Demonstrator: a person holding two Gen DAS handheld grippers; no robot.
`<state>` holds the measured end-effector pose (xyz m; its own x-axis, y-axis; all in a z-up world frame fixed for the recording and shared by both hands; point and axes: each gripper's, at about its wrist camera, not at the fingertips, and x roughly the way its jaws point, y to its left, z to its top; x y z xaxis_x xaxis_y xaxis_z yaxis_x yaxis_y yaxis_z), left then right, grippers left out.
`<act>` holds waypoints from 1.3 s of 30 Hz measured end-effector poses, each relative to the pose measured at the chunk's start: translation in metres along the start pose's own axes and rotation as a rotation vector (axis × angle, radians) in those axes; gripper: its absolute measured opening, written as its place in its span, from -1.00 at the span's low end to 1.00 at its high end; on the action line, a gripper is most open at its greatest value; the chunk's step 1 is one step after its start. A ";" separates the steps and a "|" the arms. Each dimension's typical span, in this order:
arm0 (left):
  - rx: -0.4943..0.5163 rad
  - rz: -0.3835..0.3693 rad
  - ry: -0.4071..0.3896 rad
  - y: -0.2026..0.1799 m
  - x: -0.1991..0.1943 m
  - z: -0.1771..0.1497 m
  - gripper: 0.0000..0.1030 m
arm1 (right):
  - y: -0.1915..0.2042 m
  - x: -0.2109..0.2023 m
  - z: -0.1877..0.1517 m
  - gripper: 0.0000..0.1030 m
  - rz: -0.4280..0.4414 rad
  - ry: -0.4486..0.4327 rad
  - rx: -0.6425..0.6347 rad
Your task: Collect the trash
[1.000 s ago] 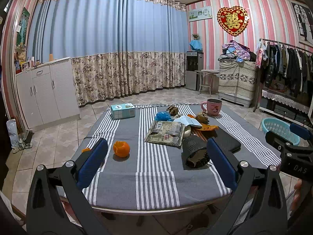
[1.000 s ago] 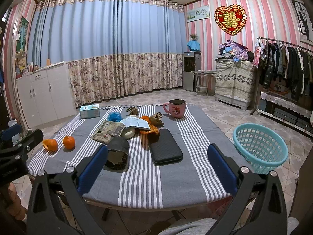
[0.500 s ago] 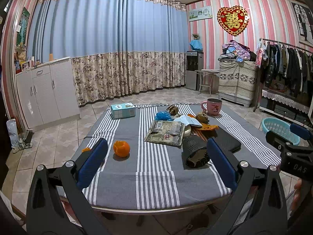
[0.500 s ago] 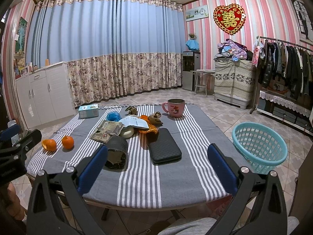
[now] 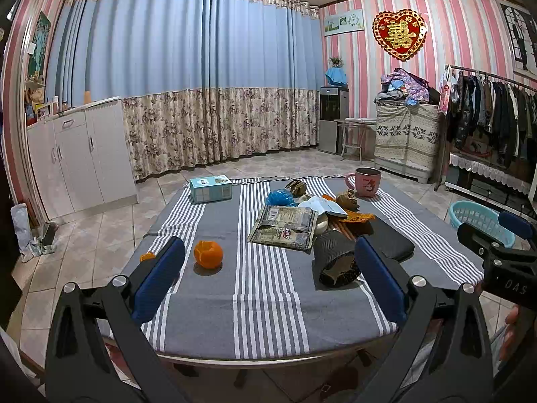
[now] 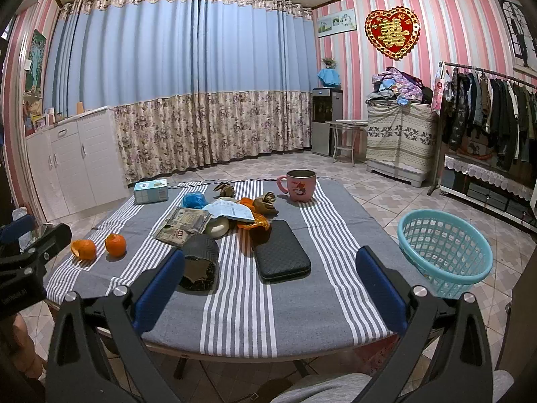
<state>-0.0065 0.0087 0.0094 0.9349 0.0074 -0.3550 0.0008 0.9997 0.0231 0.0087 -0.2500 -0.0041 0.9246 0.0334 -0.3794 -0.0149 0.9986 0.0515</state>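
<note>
A table (image 6: pixel 302 309) covered in a grey cloth with white stripes fills the middle of a room with blue curtains and pink striped walls. The left gripper (image 5: pixel 268 285) is held above the table's near edge, its two blue-padded fingers spread wide with nothing between them. The right gripper (image 6: pixel 268 285) is held the same way over the near edge, also spread wide and empty.

The trash sits in a loose pile near the table's centre: a flattened foil snack wrapper (image 5: pixel 285 228), a crumpled blue plastic ball (image 5: pixel 280 198) behind it, a sheet of white paper (image 6: pixel 231 210), orange peel (image 6: pixel 253 221) and brown husks (image 6: pixel 266 201). A dark cylindrical sleeve (image 6: pixel 198 265) lies on its side at the near end of the pile, beside a black zip case (image 6: pixel 280 255). A partly peeled orange (image 5: pixel 208 253) and a loose piece of peel (image 6: pixel 84 248) lie apart from the pile, toward the table's left edge. A pink mug (image 6: pixel 300 184) stands upright at the table's far side, and a small teal box (image 5: pixel 210 188) lies at its far left corner.

A turquoise plastic basket (image 6: pixel 446 252) stands on the tiled floor just off the table's right edge; it looks empty.
</note>
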 end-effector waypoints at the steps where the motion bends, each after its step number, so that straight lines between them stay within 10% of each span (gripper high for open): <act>1: 0.000 -0.001 0.000 0.000 0.000 0.000 0.90 | 0.000 0.000 -0.001 0.93 -0.001 0.002 0.000; 39: 0.009 -0.013 0.006 0.001 0.010 0.001 0.90 | 0.000 0.011 0.001 0.93 -0.034 0.002 0.021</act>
<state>0.0028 0.0101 0.0064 0.9326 -0.0055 -0.3608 0.0162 0.9995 0.0266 0.0190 -0.2496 -0.0076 0.9237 -0.0008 -0.3831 0.0247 0.9980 0.0574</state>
